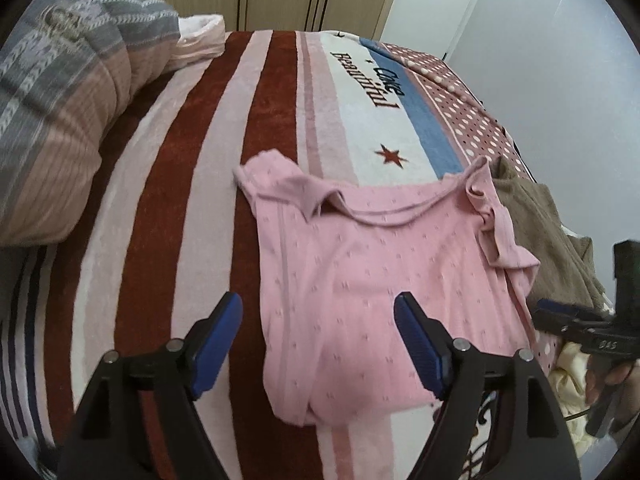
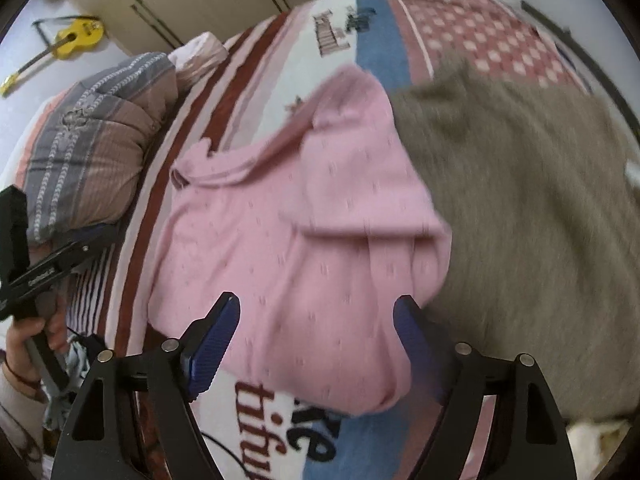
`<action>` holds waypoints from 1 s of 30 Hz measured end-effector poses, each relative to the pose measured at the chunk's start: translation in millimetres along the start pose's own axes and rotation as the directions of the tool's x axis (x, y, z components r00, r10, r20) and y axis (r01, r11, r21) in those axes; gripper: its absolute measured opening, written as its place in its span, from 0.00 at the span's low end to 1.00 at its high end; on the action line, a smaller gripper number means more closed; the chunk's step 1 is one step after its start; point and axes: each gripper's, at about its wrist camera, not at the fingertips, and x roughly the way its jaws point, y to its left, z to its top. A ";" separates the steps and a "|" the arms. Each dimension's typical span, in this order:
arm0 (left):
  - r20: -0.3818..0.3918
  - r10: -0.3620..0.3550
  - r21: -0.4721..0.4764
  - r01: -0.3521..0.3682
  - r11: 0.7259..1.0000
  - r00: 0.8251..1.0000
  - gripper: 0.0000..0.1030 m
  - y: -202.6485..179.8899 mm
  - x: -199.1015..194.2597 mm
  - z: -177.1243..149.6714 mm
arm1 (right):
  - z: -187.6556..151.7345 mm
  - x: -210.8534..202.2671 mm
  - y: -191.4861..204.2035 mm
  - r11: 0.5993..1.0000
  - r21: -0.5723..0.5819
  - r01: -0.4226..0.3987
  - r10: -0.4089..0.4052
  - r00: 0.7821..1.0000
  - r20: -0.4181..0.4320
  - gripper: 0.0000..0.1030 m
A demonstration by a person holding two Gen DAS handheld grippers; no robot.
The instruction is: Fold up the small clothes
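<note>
Handling the pink knit top (image 1: 372,276) requires care: expect it to be light, limp and stretchy. It lies on the striped blanket (image 1: 192,184). Your left gripper (image 1: 318,344) and right gripper (image 2: 316,344) are both released; pinch a hem corner.

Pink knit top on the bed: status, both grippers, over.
Left gripper open, empty. Right gripper open, empty. Pink knit top spread on striped blanket, not yet folded. Brown-grey garment tucked under its right edge.
</note>
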 end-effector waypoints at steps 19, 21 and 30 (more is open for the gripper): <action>-0.098 -0.228 -0.009 0.228 0.974 0.969 0.48 -29.3 55.8 24.3 | -46.9 24.8 -21.8 0.979 0.198 -0.043 0.050 0.998 -0.031 0.75; -0.143 -0.248 -0.004 0.250 0.968 0.958 0.34 -38.2 75.9 32.0 | -45.6 25.1 -24.9 0.977 0.206 -0.053 0.060 0.998 -0.030 0.75; -0.117 -0.075 0.027 0.079 0.997 0.990 0.33 -40.2 131.6 68.6 | -45.0 26.8 -34.9 0.975 0.204 -0.092 0.100 0.995 -0.031 0.75</action>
